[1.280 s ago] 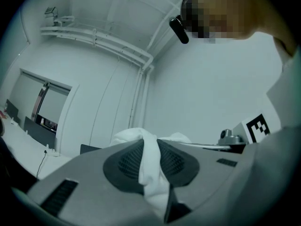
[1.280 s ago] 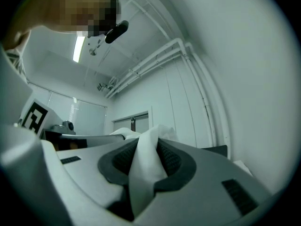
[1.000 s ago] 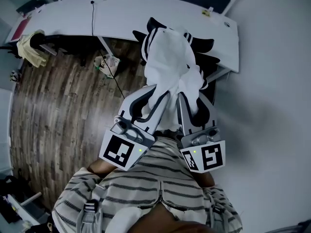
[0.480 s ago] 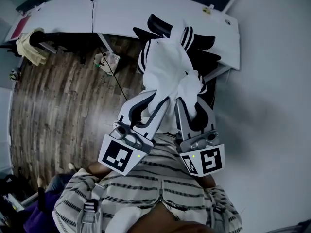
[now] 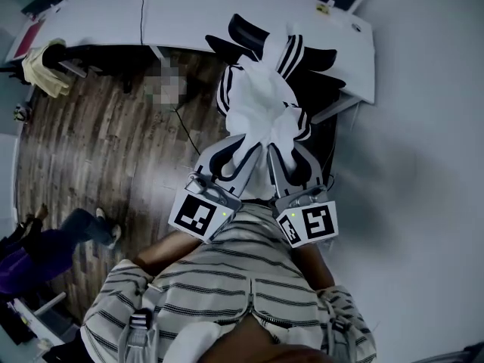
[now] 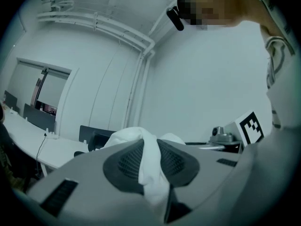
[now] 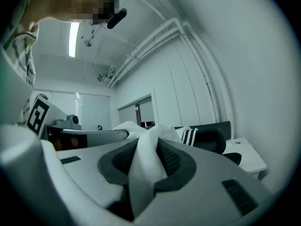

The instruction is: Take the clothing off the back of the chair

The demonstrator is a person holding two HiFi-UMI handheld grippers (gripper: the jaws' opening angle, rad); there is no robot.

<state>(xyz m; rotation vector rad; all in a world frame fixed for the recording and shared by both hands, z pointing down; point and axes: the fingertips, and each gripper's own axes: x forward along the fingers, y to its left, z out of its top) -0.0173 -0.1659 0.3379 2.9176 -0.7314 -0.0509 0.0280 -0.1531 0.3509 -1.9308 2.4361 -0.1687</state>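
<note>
Garment of white cloth with black stripes (image 5: 265,100), clamped by left gripper (image 5: 233,148) and right gripper (image 5: 283,150), stretches toward 12 o'clock (black office chair (image 5: 246,35) beyond).

I see a long white desk (image 5: 204,17) at the far side. A black cable (image 5: 141,13) lies across it and a small yellow item (image 5: 325,7) sits near its right end. Below is wood-plank floor (image 5: 91,142), with a black chair (image 5: 246,32) at the desk and a person (image 5: 45,252) lower left.
</note>
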